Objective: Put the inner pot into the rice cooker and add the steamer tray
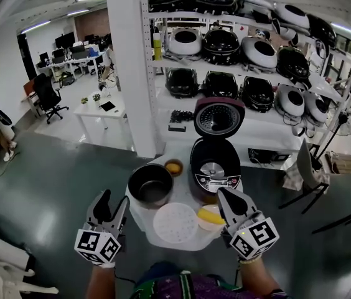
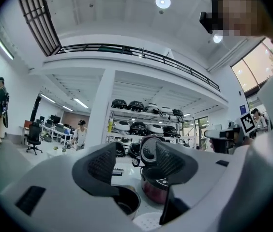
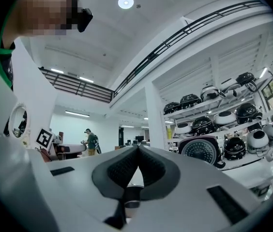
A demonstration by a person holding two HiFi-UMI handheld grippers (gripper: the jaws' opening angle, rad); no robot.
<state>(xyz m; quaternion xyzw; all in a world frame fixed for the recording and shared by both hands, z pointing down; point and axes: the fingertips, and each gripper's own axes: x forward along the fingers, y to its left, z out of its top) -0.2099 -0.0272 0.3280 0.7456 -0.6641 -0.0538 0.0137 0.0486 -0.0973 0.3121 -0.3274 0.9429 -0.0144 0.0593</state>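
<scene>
The inner pot (image 1: 150,184) stands at the table's (image 1: 139,222) left edge, directly ahead of the nearer left gripper (image 1: 113,203), jaws apart and empty; the right gripper's (image 1: 226,199) jaws are together.

— What's the yellow thing (image 1: 208,215) beside the tray (image 1: 175,223)?
— Can't tell; the right gripper (image 1: 223,196) covers part.
— Left gripper view?
— Pot (image 2: 126,203) half behind a jaw, tray cut off below.

A white rack (image 1: 259,129) holds many cookers (image 1: 220,44); a black office chair (image 1: 48,95) stands left.
</scene>
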